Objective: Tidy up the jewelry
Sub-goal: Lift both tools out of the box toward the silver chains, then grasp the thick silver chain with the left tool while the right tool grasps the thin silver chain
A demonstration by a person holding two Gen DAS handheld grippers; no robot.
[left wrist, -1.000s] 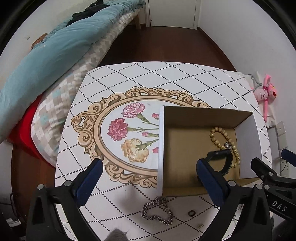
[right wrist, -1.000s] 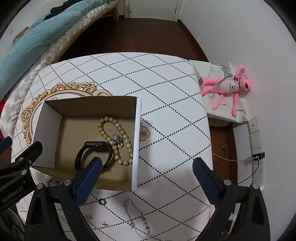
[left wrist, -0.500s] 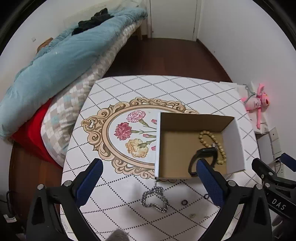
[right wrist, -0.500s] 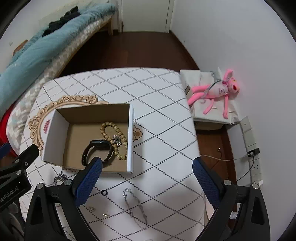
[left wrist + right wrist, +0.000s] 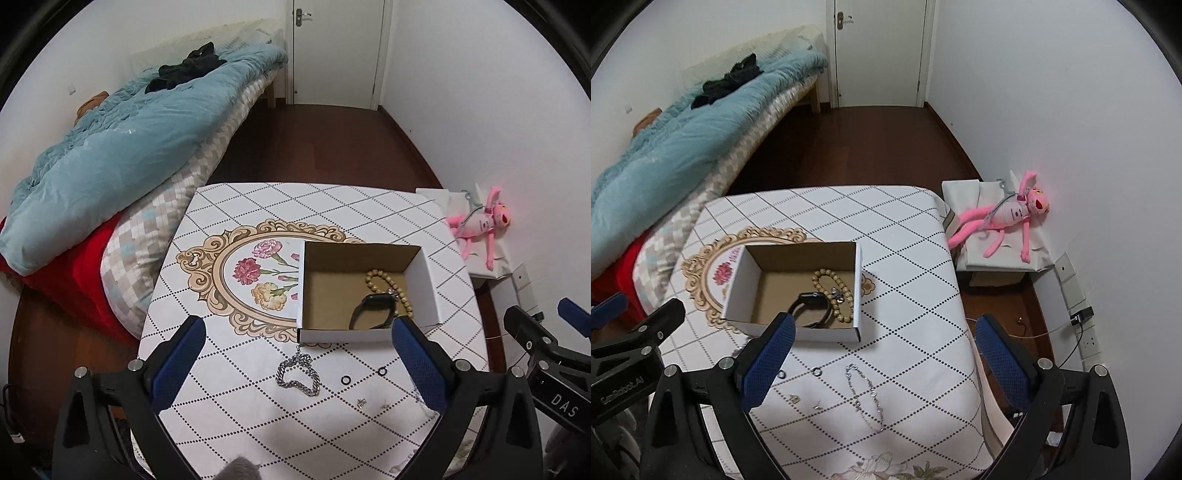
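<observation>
Jewelry on the table, part boxed, part loose; both our grippers raised and empty.

We hold the left gripper (image 5: 295, 354) and right gripper (image 5: 884, 350) spread wide above the table (image 5: 908, 243). In the cardboard box (image 5: 738, 284): bead bracelet (image 5: 827, 280), black band (image 5: 812, 308). Outside, before the box: chunky chain (image 5: 297, 374), thin chain (image 5: 866, 391), two small rings (image 5: 346, 379), earrings (image 5: 793, 398).

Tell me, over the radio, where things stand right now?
Left gripper and right gripper open, empty. Beaded bracelet and black band in box. Chunky chain, thin chain on table, unobstructed.
</observation>
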